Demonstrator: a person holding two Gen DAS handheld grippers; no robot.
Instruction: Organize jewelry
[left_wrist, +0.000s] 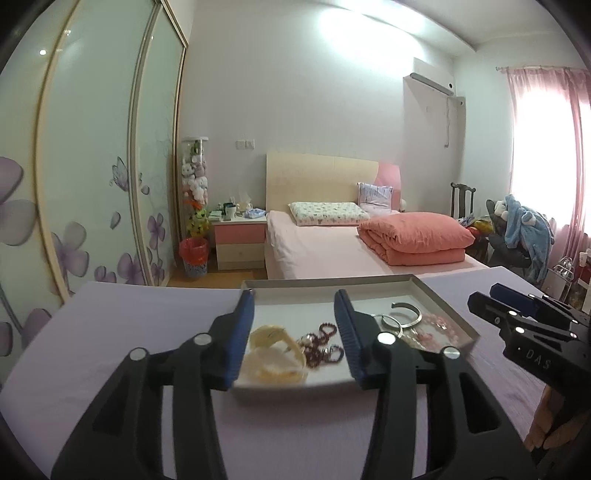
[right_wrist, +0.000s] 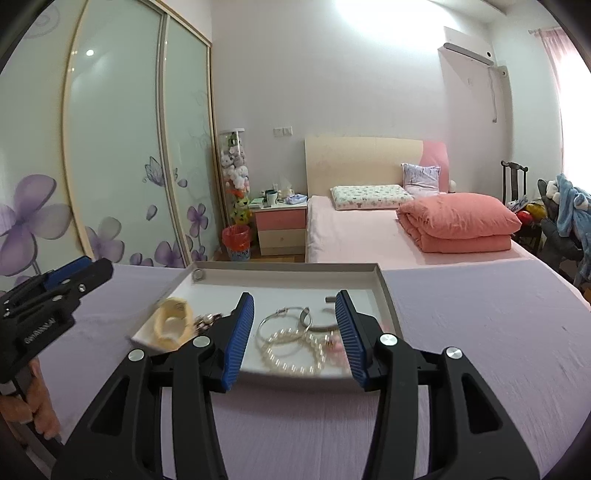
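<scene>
A shallow white tray (left_wrist: 325, 285) (right_wrist: 384, 291) lies on a lilac-covered table and holds jewelry. In the left wrist view it holds a cream bangle (left_wrist: 275, 354), dark red bead bracelets (left_wrist: 321, 343), silver bangles (left_wrist: 406, 315) and pink beads (left_wrist: 439, 328). In the right wrist view I see the cream bangle (right_wrist: 171, 323), a thin silver hoop (right_wrist: 280, 321), a pearl bracelet (right_wrist: 291, 350), a silver cuff (right_wrist: 317, 321) and a small ring (right_wrist: 198, 274). My left gripper (left_wrist: 294, 299) is open above the tray's near left. My right gripper (right_wrist: 294, 299) is open above its near right. Both are empty.
The lilac tablecloth (right_wrist: 480, 332) surrounds the tray. Beyond the table stand a bed (left_wrist: 332, 243) with an orange folded quilt (left_wrist: 417, 236), a nightstand (left_wrist: 240, 236), a red bin (left_wrist: 194, 254), a flowered sliding wardrobe (left_wrist: 92, 184) and a chair with clothes (left_wrist: 517, 229).
</scene>
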